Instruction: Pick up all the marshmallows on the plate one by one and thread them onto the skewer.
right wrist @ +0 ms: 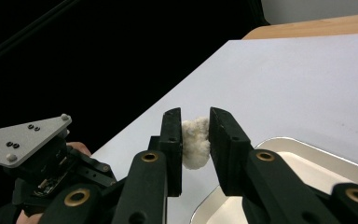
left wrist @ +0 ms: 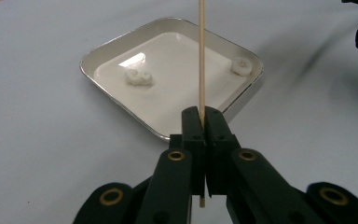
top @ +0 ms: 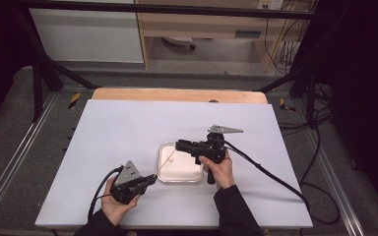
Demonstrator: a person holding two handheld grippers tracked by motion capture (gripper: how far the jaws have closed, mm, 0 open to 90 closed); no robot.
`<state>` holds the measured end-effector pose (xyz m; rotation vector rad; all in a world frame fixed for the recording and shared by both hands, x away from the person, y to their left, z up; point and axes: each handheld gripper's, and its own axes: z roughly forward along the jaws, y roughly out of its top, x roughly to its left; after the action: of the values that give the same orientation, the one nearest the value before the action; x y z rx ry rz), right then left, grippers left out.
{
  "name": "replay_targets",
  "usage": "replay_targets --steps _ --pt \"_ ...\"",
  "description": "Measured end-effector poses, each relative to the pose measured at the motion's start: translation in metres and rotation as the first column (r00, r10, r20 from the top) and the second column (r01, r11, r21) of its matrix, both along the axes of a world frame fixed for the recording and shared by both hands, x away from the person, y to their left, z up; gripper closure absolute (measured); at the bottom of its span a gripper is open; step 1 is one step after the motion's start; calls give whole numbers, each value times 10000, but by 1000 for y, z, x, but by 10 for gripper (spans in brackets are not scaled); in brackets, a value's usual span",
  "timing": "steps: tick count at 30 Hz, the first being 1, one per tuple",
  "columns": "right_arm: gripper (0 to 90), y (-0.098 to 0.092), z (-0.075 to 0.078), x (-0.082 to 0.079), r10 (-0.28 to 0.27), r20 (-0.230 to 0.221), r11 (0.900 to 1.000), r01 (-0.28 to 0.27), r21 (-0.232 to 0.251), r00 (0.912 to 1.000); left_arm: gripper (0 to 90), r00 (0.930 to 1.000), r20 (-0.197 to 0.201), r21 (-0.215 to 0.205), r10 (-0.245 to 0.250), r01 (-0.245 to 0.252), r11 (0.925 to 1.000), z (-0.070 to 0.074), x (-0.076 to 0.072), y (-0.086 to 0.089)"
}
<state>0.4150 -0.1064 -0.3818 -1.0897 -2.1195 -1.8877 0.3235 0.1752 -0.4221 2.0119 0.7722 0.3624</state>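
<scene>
White and fluffy, three marshmallow lumps by my count: my right gripper [right wrist: 196, 140] clenches one marshmallow [right wrist: 196, 142] mid-frame, and two others [left wrist: 139, 77] lie in the single shiny, rounded-square metal tray [left wrist: 103, 52] at upper centre. My left gripper [left wrist: 201, 119] grasps one thin, straight wooden skewer [left wrist: 201, 56] running to the top edge.

2 lumps [left wrist: 138, 77] lie apart in the tray [left wrist: 98, 53], which sits on the table [top: 128, 128] between both grippers.
</scene>
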Motion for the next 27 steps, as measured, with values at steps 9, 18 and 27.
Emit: replay_targets --steps 9,18,27 --pt "782 2 -2 -1 215 -146 9996 -212 169 9997 886 9999 105 -6 6 -6 10000 0 -1 -1" --pt "798 4 -4 -4 361 -142 9990 -357 266 9992 887 9998 190 12 -19 19 10000 -2 -2 -3" --pt "806 5 -5 -8 478 -148 9979 -471 435 9987 887 9988 491 -80 22 -18 10000 -3 -3 -4"
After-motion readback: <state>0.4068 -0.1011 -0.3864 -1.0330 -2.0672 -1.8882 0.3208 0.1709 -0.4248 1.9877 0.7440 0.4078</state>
